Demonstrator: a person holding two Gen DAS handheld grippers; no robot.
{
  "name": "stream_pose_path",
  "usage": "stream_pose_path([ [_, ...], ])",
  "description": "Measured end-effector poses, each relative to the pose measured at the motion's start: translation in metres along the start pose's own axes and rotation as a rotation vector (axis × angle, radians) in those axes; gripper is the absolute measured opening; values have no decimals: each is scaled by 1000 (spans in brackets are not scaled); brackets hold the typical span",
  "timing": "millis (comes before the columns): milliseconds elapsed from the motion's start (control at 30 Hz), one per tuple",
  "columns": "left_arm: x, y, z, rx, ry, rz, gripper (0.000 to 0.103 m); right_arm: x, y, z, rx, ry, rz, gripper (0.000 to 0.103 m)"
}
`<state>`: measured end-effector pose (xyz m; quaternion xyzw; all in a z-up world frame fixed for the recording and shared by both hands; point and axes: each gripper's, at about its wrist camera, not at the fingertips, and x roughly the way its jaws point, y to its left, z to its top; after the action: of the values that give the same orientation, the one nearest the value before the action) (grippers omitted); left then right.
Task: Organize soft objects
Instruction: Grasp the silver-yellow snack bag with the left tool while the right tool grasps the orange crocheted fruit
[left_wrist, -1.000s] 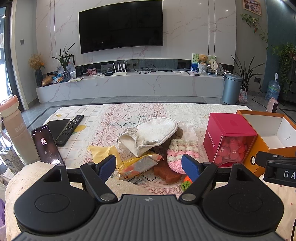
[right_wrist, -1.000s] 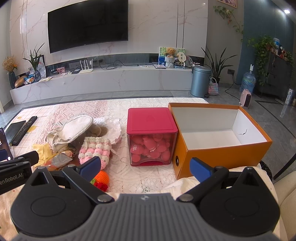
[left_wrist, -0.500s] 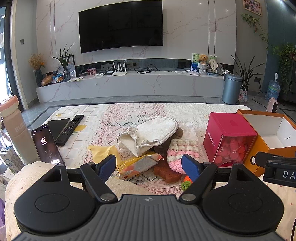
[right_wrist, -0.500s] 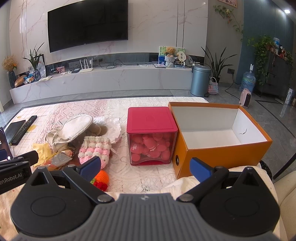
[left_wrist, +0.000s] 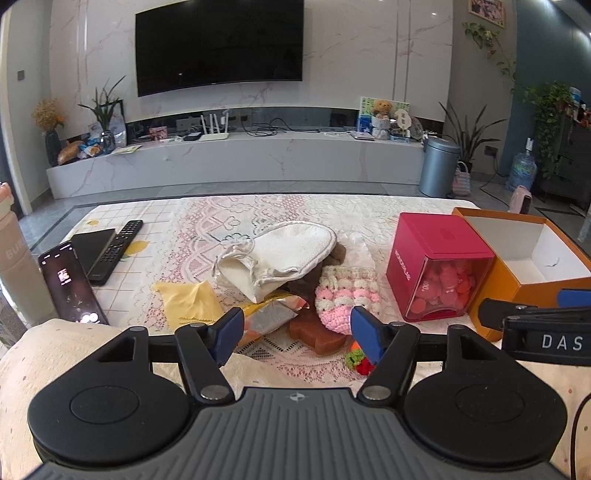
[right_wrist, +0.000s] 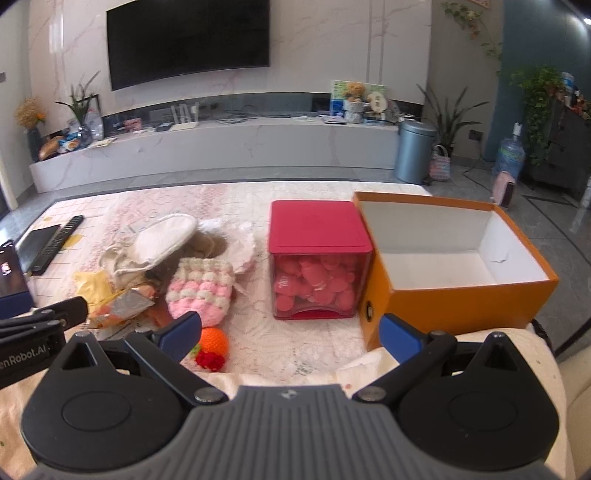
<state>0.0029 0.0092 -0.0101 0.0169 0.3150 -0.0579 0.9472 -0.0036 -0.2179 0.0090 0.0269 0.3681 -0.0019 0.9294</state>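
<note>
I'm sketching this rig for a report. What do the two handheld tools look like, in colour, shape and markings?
Both look alike. The left tool has a grey ribbed body, two round black discs, black angled arms with silver pivot screws, and blue fingertips. The right tool has the same build and blue fingertips. Each side bar carries white lettering, only partly readable. A thin black cable runs at the left view's lower right edge.
</note>
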Motion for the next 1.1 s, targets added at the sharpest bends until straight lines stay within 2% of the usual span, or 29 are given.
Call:
stream_pose_path([
  [67,3,5,1,1,22,-32,70,5,0,1,-9,19,33,98],
  [200,12,15,1,12,59,-71,54,17,3,5,-23,58,84,82],
  [300,23,20,2,67,84,-83,53,33,10,8,-53,96,107,80],
  [400,36,27,4,105,98,-75,49,49,16,11,-71,142,136,67],
  [433,42,30,5,128,106,-73,49,55,18,11,-75,161,148,63],
  [533,58,34,8,203,129,-68,49,74,27,10,-92,208,174,63],
  [667,83,34,8,328,176,-53,60,99,37,7,-106,276,197,63],
  [733,97,34,4,368,209,-60,60,113,40,5,-102,314,217,62],
  [867,116,37,-1,384,247,-65,61,138,48,2,-111,371,240,59],
  [1100,140,35,-3,441,300,-54,69,176,61,0,-145,445,239,58],
])
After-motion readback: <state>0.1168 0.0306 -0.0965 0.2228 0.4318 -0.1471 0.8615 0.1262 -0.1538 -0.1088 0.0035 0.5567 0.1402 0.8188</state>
